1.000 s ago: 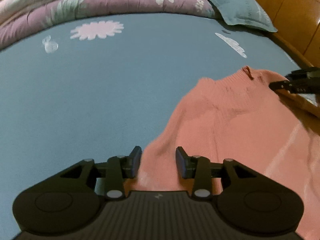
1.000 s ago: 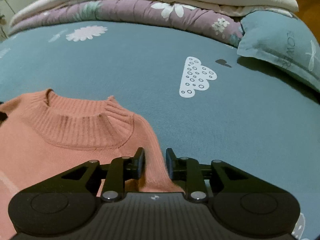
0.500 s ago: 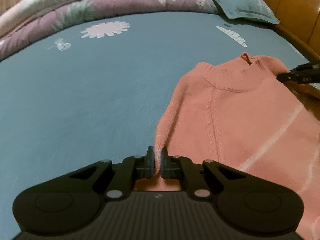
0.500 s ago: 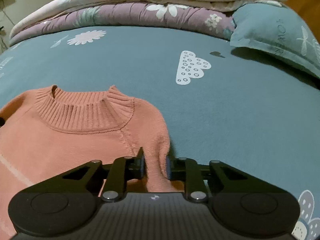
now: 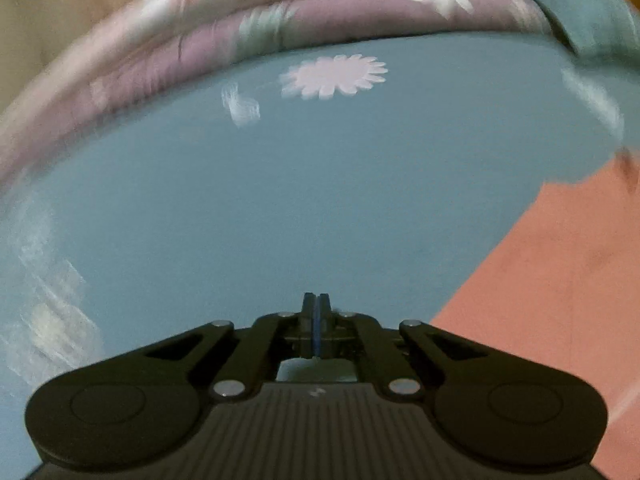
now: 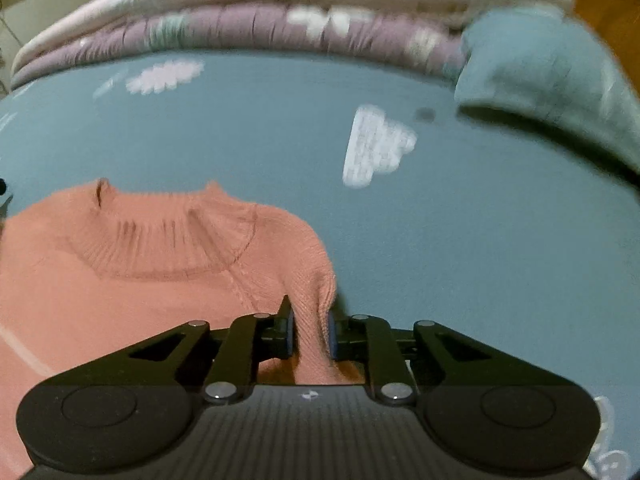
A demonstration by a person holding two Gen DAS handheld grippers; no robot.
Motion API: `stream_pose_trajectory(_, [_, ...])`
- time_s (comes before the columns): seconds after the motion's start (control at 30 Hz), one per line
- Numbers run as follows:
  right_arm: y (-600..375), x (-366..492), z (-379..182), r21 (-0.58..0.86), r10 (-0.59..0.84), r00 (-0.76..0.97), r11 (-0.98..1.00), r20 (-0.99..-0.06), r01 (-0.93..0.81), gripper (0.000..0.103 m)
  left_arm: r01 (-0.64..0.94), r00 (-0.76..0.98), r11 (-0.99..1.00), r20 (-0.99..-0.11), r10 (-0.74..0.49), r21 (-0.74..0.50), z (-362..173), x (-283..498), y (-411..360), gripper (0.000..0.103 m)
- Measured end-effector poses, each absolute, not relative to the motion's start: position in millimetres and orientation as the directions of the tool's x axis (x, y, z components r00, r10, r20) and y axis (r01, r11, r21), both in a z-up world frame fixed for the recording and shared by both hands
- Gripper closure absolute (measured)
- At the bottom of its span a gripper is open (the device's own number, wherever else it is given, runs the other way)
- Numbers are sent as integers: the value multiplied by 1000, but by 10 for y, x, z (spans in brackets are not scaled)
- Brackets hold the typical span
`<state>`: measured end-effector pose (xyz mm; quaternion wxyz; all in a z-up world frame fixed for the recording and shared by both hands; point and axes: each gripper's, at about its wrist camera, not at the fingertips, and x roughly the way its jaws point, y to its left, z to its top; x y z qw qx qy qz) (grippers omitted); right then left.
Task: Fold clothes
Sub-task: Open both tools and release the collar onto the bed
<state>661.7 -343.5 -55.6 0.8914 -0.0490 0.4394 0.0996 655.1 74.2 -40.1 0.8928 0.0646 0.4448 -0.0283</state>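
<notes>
A salmon-pink knit sweater (image 6: 140,280) lies flat on the blue bed sheet (image 6: 440,240), collar towards the quilts. My right gripper (image 6: 311,328) is shut on a raised fold of the sweater's right shoulder edge, with the fabric pinched between the pads. In the left wrist view the sweater (image 5: 560,280) fills the right side only. My left gripper (image 5: 316,306) is shut, pads together with no fabric between them, over bare sheet (image 5: 280,200) to the left of the sweater. That view is blurred by motion.
Folded quilts, purple and cream with flower prints (image 5: 320,12), are stacked along the far side of the bed. A blue-green pillow (image 6: 552,80) lies at the far right. The sheet carries white flower and cloud prints.
My left gripper shut on the sweater's left edge, then swung left; no fabric shows between its fingers now. My right gripper closed on the shoulder fold, which now stands up between the pads.
</notes>
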Motion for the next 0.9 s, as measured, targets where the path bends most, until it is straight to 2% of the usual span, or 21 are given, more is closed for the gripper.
stream_pose_trajectory(0.07, [-3488,6667,-603,-25,125,612,973,-781,-231,62,146,609,987,-792,-41,61,-349,6477,718,103])
stream_pose_trajectory(0.2, [-3579,6876,-666,-19,147,612,966,-777,-257,50,290,576,955,-786,-222,-58,-274,6266,512,103])
stream_pose_trajectory(0.27, [-3631,6991,-681,1,167,599,963,-783,-268,38,374,534,917,-775,-338,-142,-294,6164,347,102])
stream_pose_trajectory(0.37, [-3718,7086,-704,33,191,584,962,-789,-270,29,453,457,862,-772,-442,-226,-483,6123,125,93])
stream_pose_trajectory(0.43, [-3739,7097,-712,37,196,583,961,-788,-273,28,433,452,879,-796,-402,-197,-650,6201,73,91])
stream_pose_trajectory(0.57, [-3829,7042,-580,81,213,591,967,-778,-241,29,328,453,889,-773,-444,-319,-711,6374,244,90])
stream_pose_trajectory(0.63, [-3948,6965,-407,138,238,606,968,-759,-207,30,331,451,890,-776,-441,-314,-713,6370,257,90])
stream_pose_trajectory(0.73, [-4319,6579,-24,227,267,700,962,-662,-152,30,360,470,892,-773,-426,-273,-713,6298,230,90])
stream_pose_trajectory(0.8, [-4599,6254,127,215,202,748,973,-633,-81,32,346,472,893,-769,-431,-288,-715,6280,272,90])
stream_pose_trajectory(0.9, [-4934,5789,94,152,72,740,987,-669,41,37,327,468,894,-770,-434,-305,-722,6293,247,90])
